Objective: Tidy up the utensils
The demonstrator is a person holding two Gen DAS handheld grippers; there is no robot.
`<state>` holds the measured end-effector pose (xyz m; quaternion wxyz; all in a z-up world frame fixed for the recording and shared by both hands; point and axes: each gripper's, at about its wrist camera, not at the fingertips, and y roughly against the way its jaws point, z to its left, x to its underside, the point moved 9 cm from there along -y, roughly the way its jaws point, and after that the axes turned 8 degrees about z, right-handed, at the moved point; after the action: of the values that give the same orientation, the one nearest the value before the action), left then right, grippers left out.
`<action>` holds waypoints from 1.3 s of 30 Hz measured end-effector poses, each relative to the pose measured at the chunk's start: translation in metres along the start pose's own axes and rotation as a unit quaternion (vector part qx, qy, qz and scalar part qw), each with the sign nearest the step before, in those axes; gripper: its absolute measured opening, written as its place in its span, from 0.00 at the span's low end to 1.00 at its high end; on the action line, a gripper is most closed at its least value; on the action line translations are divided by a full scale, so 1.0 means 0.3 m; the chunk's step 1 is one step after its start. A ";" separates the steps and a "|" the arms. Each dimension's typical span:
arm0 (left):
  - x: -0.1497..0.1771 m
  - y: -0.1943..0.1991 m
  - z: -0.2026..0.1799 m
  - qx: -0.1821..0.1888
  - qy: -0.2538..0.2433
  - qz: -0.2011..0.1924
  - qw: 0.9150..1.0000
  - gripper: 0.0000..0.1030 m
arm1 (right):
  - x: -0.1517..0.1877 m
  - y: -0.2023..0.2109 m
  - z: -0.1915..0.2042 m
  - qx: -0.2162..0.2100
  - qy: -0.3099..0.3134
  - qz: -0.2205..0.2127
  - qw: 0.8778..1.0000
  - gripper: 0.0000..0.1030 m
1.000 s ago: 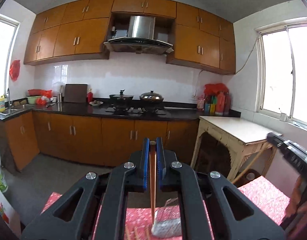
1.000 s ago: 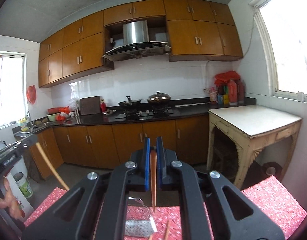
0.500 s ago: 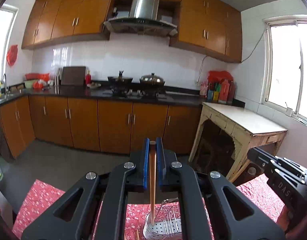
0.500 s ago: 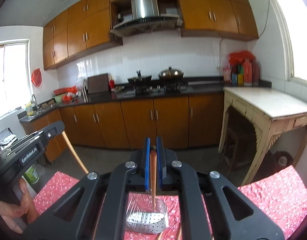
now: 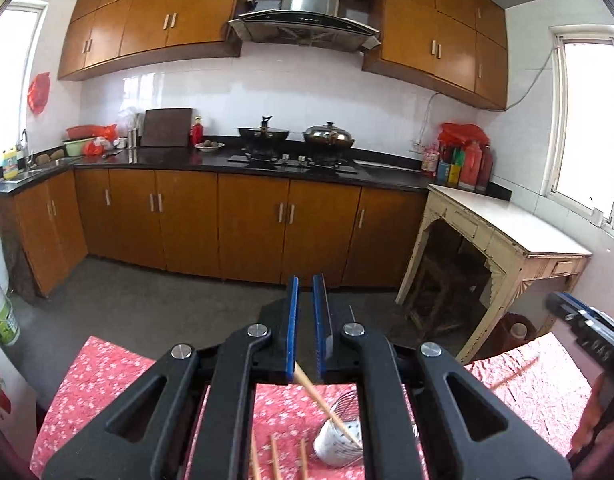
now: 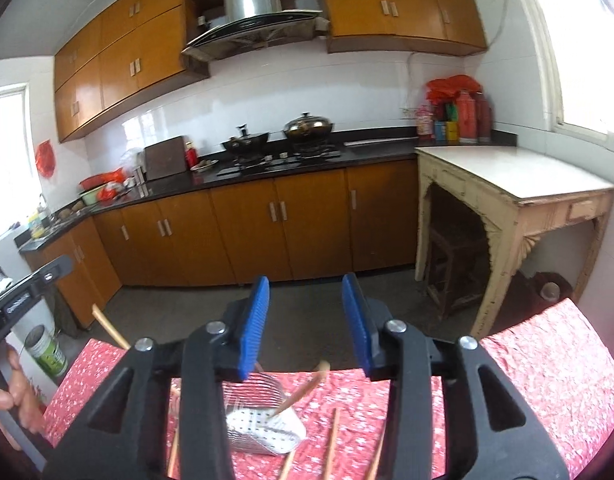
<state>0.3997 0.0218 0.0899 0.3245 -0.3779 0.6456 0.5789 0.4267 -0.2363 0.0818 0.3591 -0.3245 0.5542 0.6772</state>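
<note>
Chopstick (image 5: 327,410) leans in holder (image 5: 339,442), upper end between barely parted left tongs (image 5: 305,320); right tongs (image 6: 307,320) wide, empty.

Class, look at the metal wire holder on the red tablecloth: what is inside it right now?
One wooden chopstick leans in the wire holder, its top poking above the rim. The right view shows nothing else inside, but the black hand-held gripper arm covers the holder's left part, so that side cannot be checked.
</note>
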 end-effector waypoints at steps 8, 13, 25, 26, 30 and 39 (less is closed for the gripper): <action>0.130 0.117 0.179 -0.036 0.012 0.008 0.999 0.39 | 0.179 0.079 -0.251 0.057 -0.036 0.023 0.997 0.40; 0.337 0.149 0.272 -0.059 0.003 0.033 0.998 0.44 | 0.444 0.046 -0.358 0.079 -0.046 0.081 0.992 0.40; 0.840 0.146 0.278 -0.054 -0.027 0.109 0.992 0.45 | 1.002 0.023 -0.228 0.045 -0.004 0.194 0.980 0.31; 0.869 0.140 0.280 -0.048 -0.021 0.123 0.991 0.45 | 1.028 0.023 -0.217 0.044 -0.002 0.198 0.979 0.30; 0.947 0.122 0.283 -0.029 -0.014 0.160 0.987 0.45 | 1.101 0.001 -0.186 0.055 0.012 0.215 0.975 0.29; 1.033 0.101 0.237 -0.016 -0.034 0.196 0.980 0.45 | 1.100 -0.029 -0.257 0.085 -0.018 0.219 0.972 0.07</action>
<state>0.2161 0.0589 -0.1687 0.2204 -0.2287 0.6863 0.6543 0.2617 -0.2693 -0.2126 0.2387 -0.1514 0.6607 0.6954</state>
